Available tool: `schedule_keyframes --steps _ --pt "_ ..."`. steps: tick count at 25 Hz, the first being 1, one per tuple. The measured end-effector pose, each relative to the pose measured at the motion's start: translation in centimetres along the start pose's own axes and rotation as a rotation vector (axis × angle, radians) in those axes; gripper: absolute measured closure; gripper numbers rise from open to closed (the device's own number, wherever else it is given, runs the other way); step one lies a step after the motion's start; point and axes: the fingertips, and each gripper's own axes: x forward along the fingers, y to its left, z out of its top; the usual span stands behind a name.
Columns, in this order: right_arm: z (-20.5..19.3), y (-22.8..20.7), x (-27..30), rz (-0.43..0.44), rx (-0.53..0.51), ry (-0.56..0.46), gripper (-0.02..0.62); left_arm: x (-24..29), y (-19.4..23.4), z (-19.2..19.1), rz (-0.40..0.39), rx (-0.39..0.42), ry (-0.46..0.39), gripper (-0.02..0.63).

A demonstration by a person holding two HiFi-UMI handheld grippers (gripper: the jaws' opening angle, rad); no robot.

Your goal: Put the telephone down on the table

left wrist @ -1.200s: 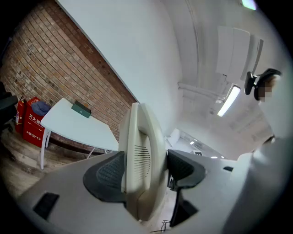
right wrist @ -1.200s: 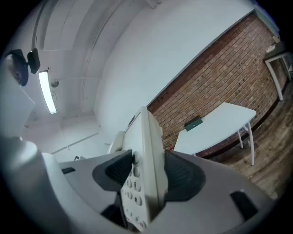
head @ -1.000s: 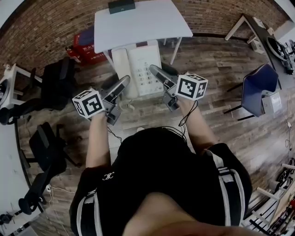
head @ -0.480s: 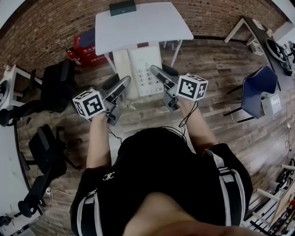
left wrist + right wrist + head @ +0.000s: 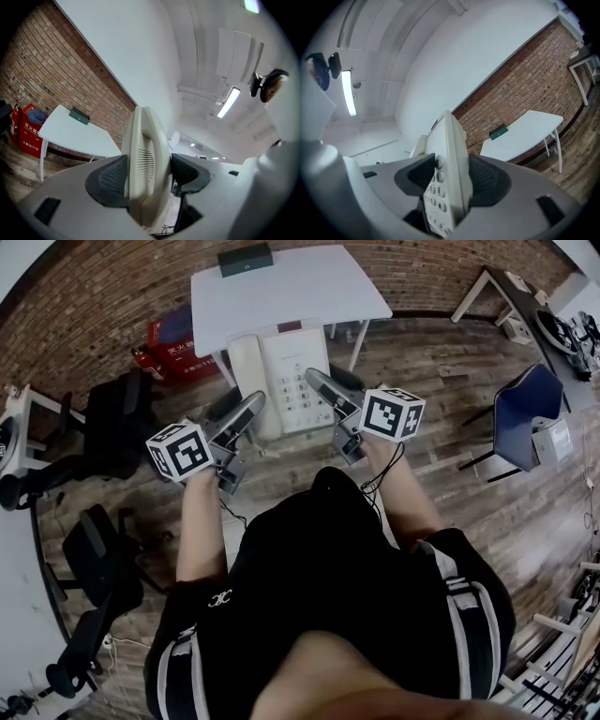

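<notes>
A cream desk telephone (image 5: 281,381) with its handset on the left side is held up in the air between both grippers, short of the white table (image 5: 319,287). My left gripper (image 5: 251,411) is shut on the handset side of the telephone (image 5: 143,164). My right gripper (image 5: 317,388) is shut on the keypad side of the telephone (image 5: 447,173), its number keys showing beside the left pad. In the head view the phone overlaps the table's near edge.
A dark green box (image 5: 246,257) lies at the table's far edge. Red boxes (image 5: 173,338) stand on the wooden floor left of the table. Black office chairs (image 5: 117,418) are at the left, a blue chair (image 5: 525,423) at the right. Brick wall behind.
The telephone and both grippers have edged slightly forward toward the table. The grip on the phone is unchanged.
</notes>
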Motion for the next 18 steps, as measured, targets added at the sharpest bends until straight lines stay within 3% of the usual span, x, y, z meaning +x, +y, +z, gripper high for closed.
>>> schedule_keyframes --steps 9,18 --pt "0.2 0.0 1.9 0.003 -0.021 -0.009 0.394 -0.3 1.7 1.1 -0.012 0.012 -0.009 0.316" --pt "3.2 -3.3 5.7 0.025 -0.044 -0.024 0.394 3.1 5.0 4.2 -0.01 0.035 -0.024 0.316"
